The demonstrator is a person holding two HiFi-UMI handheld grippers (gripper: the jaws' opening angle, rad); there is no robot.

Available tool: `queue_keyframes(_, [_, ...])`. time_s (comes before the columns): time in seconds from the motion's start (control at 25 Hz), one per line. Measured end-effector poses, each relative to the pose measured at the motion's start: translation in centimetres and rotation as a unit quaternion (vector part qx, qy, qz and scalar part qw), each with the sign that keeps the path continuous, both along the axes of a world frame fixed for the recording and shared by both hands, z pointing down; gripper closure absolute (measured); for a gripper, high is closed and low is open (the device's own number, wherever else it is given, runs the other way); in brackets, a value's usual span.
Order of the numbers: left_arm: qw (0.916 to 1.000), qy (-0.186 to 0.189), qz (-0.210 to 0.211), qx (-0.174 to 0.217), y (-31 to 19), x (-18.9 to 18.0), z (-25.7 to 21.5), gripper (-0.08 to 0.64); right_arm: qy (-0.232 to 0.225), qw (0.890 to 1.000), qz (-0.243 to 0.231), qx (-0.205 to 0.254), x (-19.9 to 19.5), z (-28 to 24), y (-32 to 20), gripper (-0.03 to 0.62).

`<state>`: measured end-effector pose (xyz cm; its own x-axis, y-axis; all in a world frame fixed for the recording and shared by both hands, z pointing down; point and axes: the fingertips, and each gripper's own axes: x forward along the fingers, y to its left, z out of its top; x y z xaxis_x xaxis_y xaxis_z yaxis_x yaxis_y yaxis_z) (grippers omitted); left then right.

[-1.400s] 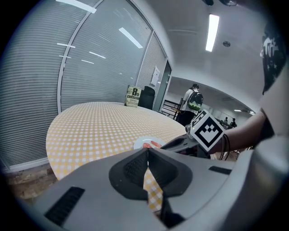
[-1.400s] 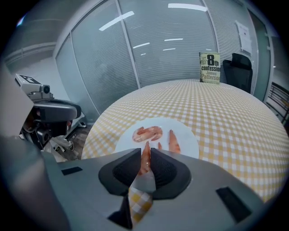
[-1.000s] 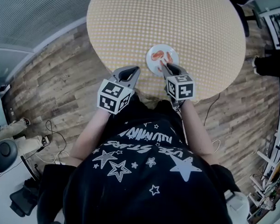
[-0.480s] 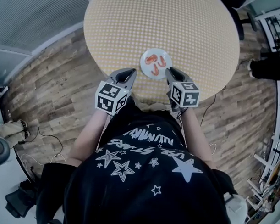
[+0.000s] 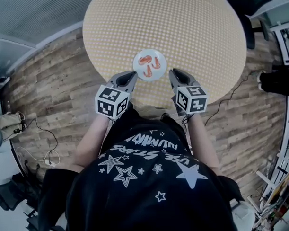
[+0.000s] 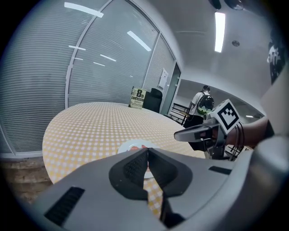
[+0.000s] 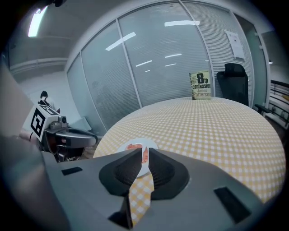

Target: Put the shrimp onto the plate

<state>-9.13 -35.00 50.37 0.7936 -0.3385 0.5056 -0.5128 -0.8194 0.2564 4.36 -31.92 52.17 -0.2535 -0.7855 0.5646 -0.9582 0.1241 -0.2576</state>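
Note:
A small white plate (image 5: 149, 65) sits near the front edge of the round yellow-checked table (image 5: 185, 29). Three orange shrimp (image 5: 146, 60) lie on it. My left gripper (image 5: 128, 78) hangs just short of the plate on its left, jaws shut and empty. My right gripper (image 5: 176, 75) hangs to the plate's right, its jaws a narrow gap apart with nothing in them. In the left gripper view the plate (image 6: 129, 145) shows just past the left gripper (image 6: 147, 150). In the right gripper view a shrimp (image 7: 145, 155) on the plate (image 7: 132, 143) shows through the right gripper (image 7: 145, 150).
A book (image 7: 201, 85) stands upright at the table's far side, with a dark chair (image 7: 235, 83) behind it. Glass walls with blinds ring the room. Cables (image 5: 43, 154) lie on the wooden floor at the left. A person (image 6: 204, 103) stands in the background.
The right gripper was over the plate a second ago and has drawn back toward the table's front edge. The left gripper stays beside the plate.

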Motion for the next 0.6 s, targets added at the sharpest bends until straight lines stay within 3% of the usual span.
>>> queue_keyframes(0.36, [0.9992, -0.011, -0.033, 0.02, 5.4, 6.1, -1.0, 0.551, -0.046, 0.998, -0.03, 0.031, 6.2, -1.5, 4.9, 0.537])
queue_keyframes(0.6, [0.997, -0.005, -0.07, 0.032, 8.9, 9.7, -1.7, 0.551, -0.051, 0.997, -0.049, 0.043, 10.7, -2.1, 9.0, 0.537])
